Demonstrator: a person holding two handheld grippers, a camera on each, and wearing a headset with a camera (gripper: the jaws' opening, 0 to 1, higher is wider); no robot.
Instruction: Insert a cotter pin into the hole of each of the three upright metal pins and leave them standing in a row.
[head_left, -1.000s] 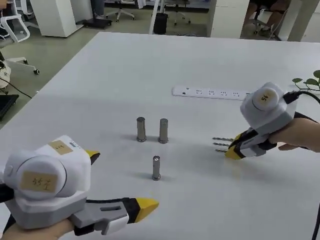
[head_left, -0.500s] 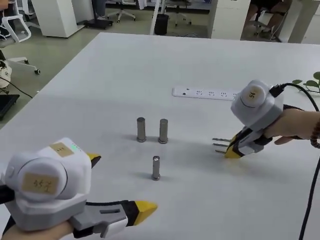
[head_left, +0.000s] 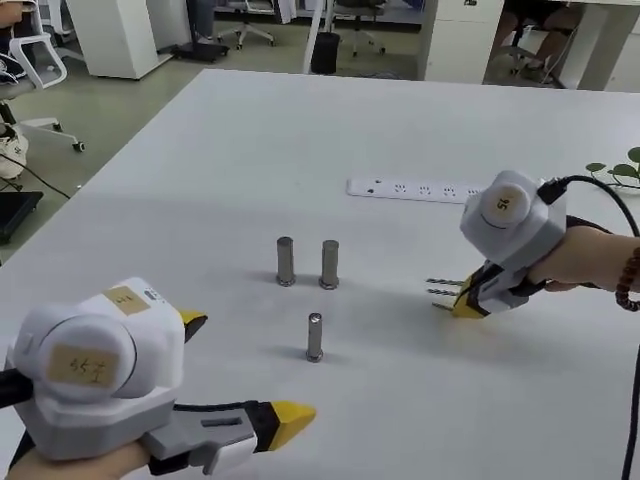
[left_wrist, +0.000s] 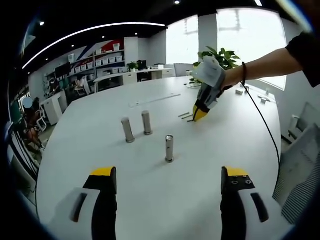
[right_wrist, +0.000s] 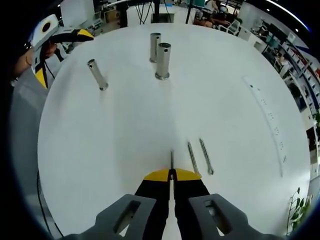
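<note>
Three upright metal pins stand on the white table: two side by side (head_left: 286, 262) (head_left: 329, 265) and a shorter one (head_left: 315, 337) in front. The cotter pins (head_left: 441, 288) lie to their right. My right gripper (head_left: 463, 305) is down at their near ends, shut on one cotter pin (right_wrist: 171, 159), which pokes out from between its fingertips and lies low on the table. The other two cotter pins (right_wrist: 192, 157) (right_wrist: 206, 156) lie beside it. At the lower left my left gripper (head_left: 242, 366) is open and holds nothing, pointing at the front metal pin (left_wrist: 169, 148).
A white power strip (head_left: 420, 189) lies beyond the pins. A small plant (head_left: 625, 165) is at the table's right edge. Office chairs and cabinets stand past the far edge. Bare tabletop (head_left: 400, 400) surrounds the metal pins.
My right gripper has moved slightly left and tilted more upright at the cotter pins. The left gripper and the three metal pins have stayed put.
</note>
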